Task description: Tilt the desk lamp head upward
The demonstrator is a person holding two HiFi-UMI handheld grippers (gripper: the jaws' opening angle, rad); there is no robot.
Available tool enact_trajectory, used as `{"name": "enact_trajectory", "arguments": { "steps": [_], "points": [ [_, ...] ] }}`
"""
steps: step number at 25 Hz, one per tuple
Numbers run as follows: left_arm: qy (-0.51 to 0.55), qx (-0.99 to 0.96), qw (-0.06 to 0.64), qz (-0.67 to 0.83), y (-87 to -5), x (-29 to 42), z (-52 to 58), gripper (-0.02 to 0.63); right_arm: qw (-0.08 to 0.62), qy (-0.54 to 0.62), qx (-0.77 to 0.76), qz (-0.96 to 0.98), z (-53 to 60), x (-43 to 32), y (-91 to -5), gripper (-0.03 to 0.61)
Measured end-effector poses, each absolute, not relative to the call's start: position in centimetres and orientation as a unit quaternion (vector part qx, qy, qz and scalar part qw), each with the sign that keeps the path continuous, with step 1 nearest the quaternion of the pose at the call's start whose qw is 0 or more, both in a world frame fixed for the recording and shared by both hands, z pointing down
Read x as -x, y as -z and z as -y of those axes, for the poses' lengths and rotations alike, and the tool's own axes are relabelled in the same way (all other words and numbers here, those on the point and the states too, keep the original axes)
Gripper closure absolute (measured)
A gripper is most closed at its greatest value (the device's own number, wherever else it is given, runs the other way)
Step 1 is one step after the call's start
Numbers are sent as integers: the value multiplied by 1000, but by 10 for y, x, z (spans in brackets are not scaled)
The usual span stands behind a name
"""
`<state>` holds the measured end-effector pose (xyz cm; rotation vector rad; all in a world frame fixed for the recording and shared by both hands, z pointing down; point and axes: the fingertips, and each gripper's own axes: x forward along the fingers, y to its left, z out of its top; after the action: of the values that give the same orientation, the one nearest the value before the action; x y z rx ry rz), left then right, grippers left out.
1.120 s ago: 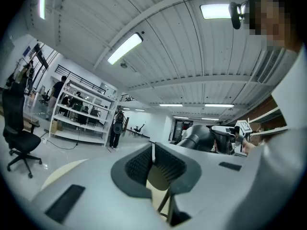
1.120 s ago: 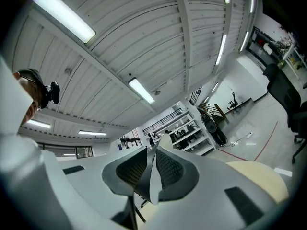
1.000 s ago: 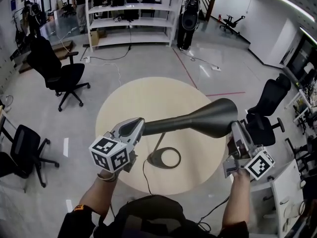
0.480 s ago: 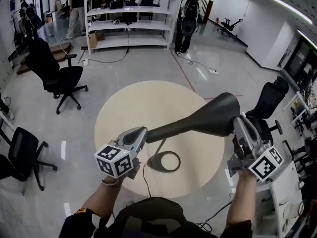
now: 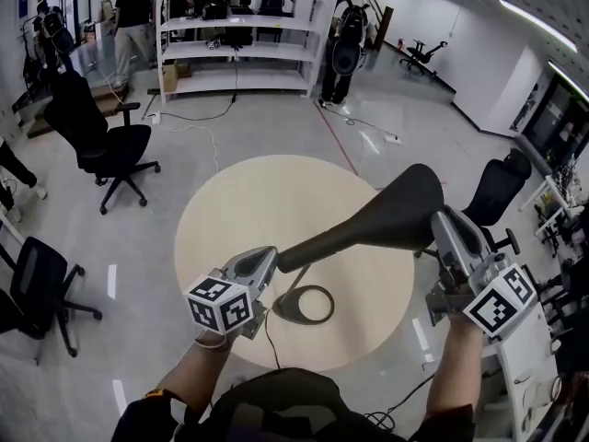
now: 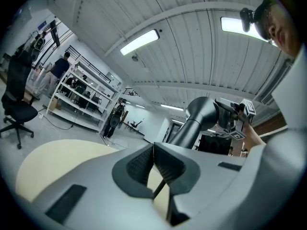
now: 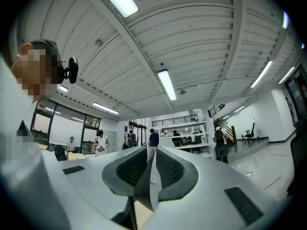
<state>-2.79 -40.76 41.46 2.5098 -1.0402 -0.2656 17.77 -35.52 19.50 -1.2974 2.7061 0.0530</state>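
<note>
A dark grey desk lamp stands on the round beige table [image 5: 239, 201], its ring base [image 5: 304, 304] near the front edge. The cone-shaped lamp head [image 5: 377, 215] slants up to the right, wide end highest. My left gripper [image 5: 265, 261] is shut on the narrow neck end of the head, above the thin stem [image 6: 160, 186]. My right gripper [image 5: 440, 224] is shut on the rim of the wide end; a thin edge of the shade [image 7: 144, 186] shows between its jaws. In the left gripper view the lamp head [image 6: 201, 113] rises toward the right gripper [image 6: 235, 121].
The lamp's cable [image 5: 269, 334] runs off the table's front edge. Black office chairs [image 5: 110, 145] [image 5: 37, 284] stand at the left and another [image 5: 497, 191] at the right. White shelves [image 5: 235, 35] and a standing person [image 5: 133, 12] are at the back.
The wide end of the lamp head has risen, so the head slants more steeply. My right gripper moved up with it; my left gripper dropped slightly toward me.
</note>
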Motion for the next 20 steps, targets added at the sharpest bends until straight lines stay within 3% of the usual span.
{"name": "enact_trajectory", "arguments": {
  "steps": [20],
  "points": [
    [75,-907,198,364,-414,14,410,566,59,-38,430,-900,349,-160,-174,509]
  ]
}}
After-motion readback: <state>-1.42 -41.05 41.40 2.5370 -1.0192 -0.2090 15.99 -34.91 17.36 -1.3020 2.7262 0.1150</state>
